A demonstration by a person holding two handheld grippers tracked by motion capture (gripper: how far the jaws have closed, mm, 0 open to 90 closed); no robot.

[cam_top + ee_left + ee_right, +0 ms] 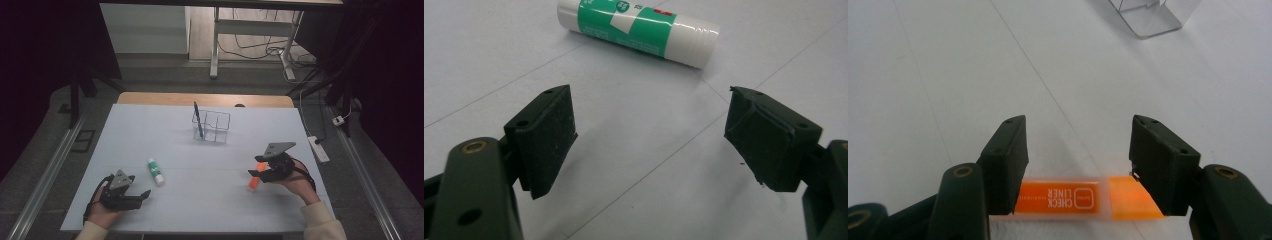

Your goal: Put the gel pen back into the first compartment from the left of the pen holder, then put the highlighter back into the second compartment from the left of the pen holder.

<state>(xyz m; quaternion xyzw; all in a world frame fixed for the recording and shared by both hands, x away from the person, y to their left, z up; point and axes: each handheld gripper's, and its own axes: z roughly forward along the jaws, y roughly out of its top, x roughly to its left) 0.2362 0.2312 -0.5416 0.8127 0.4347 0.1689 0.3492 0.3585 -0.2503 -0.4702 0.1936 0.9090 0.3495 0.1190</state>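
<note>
One white table (pixel 150 135) carries one clear wire-edged holder (pixel 212 126) at its far middle, divided into compartments, with one blue pen (pixel 198 119) standing tilted in the holder's left side. Two grippers are held low over the near half, well apart. The left gripper (pixel 142 194) sits at the near left, jaws spread wide with nothing between them. One glue stick (pixel 638 29), white with a green label, lies on the table just beyond those jaws; in the high view its long axis runs from near right to far left. The right gripper (pixel 1075 165) is at the near right, jaws parted and straddling one orange marker (pixel 1083 198), which lies flat between them; whether the pads touch it cannot be told. The marker's long axis runs across the jaw gap, its printed clear cap toward the left jaw in the right gripper view. In the high view the gripper covers most of the marker. The holder is cut off at the top edge of the right gripper view.
</note>
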